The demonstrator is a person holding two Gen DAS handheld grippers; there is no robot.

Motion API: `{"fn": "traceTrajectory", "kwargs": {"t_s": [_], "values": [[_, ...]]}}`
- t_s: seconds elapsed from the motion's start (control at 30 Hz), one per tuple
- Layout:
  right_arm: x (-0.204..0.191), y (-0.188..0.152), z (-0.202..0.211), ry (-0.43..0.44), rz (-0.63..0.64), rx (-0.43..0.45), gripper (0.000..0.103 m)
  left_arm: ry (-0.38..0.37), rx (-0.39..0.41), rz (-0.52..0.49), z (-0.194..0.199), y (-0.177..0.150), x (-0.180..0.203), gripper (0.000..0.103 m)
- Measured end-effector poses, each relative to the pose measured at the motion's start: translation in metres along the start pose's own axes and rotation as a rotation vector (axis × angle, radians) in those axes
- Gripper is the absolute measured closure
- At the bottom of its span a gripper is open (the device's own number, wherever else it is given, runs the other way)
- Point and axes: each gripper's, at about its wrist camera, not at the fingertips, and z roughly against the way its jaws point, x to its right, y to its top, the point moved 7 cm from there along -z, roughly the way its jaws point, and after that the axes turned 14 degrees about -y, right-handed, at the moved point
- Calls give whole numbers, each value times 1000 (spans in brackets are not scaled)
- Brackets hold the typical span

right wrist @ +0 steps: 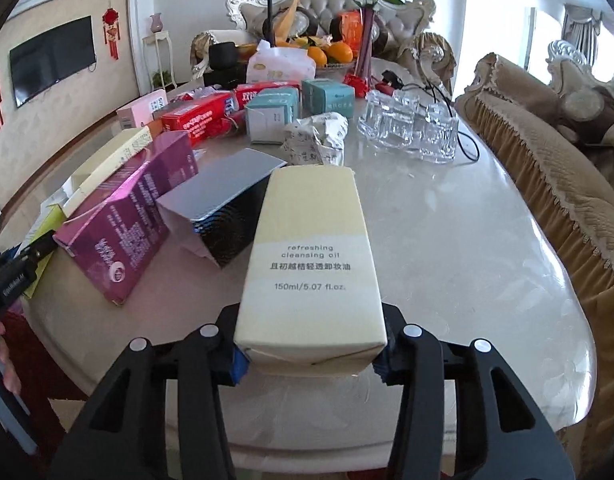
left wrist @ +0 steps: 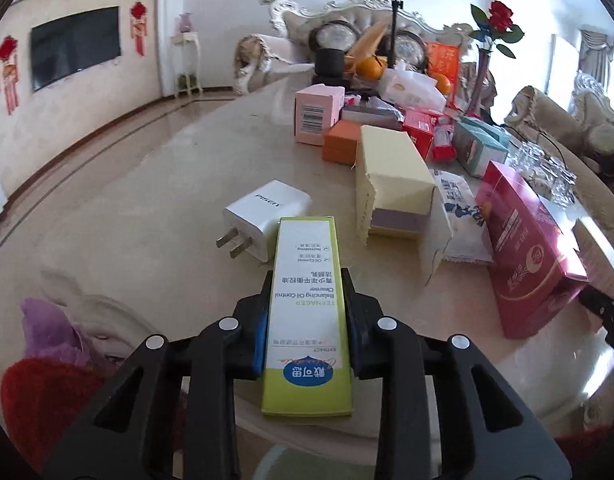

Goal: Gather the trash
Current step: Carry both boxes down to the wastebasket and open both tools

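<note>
In the left wrist view, the left gripper point(left wrist: 307, 300) is clamped on a long green box point(left wrist: 305, 312) that runs up the lower centre of the frame, its far end reaching a white charger point(left wrist: 265, 216) lying on the table point(left wrist: 147, 208). Right of centre sits a pale yellow box point(left wrist: 391, 176), with a magenta box point(left wrist: 527, 252) at the right edge and a pink box point(left wrist: 317, 114) above centre.

In the right wrist view, the right gripper point(right wrist: 311, 344) grips a cream box point(right wrist: 311, 264) marked "cleansing oil", lower centre. Left of it lie a black box point(right wrist: 223, 208) and a purple box point(right wrist: 127, 216) on the table point(right wrist: 467, 240). Clear glasses point(right wrist: 411, 128) stand upper right.
</note>
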Motion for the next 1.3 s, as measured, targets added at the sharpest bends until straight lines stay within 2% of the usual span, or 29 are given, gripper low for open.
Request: {"fn": "traceTrajectory", "kwargs": {"t_s": [0.1, 0.23, 0.33, 0.4, 0.5, 0.57, 0.63, 0.7, 0.77, 0.87, 0.93, 1.07, 1.1, 1.13, 1.17, 1.2, 1.3], "values": [[1, 3, 9, 12, -21, 11, 59, -47, -15, 25, 5, -1, -8, 73], [9, 6, 31, 50, -62, 24, 59, -135, -25, 9, 27, 0, -12, 73], [7, 0, 62, 122, -76, 34, 58, -221, -35, -48, 57, -1, -8, 73], [-1, -14, 89, 199, -69, 27, 58, -270, -60, -98, 77, -7, -3, 73], [-22, -48, 124, 305, -33, -19, 58, -336, -151, -158, 97, -33, 0, 73], [-38, -73, 132, 349, -5, -76, 58, -378, -260, -167, 96, -64, 0, 73], [-60, -104, 124, 356, 40, -162, 58, -376, -335, -178, 83, -91, 3, 73], [-81, -136, 95, 362, 72, -278, 58, -376, -428, -167, 59, -120, 3, 73], [-96, -154, 71, 367, 102, -360, 58, -381, -523, -150, 27, -149, 5, 73], [-113, -178, 21, 316, 164, -466, 58, -365, -658, -158, -10, -190, 3, 73], [-122, -186, 4, 311, 181, -507, 58, -382, -744, -151, -30, -214, 5, 73], [-139, -200, -20, 301, 200, -549, 58, -417, -817, -118, -47, -239, 8, 72], [-142, -205, -18, 294, 198, -546, 53, -418, -819, -109, -48, -240, 7, 56], [-142, -208, -20, 276, 201, -548, 49, -413, -811, -105, -50, -240, 7, 11], [-137, -209, -15, 271, 201, -549, 40, -399, -794, -103, -50, -238, 6, 6], [-136, -208, -14, 276, 195, -541, 34, -370, -765, -111, -50, -234, 4, 6], [-135, -207, -12, 268, 176, -531, 33, -421, -692, -53, -47, -220, 3, 6]]}}
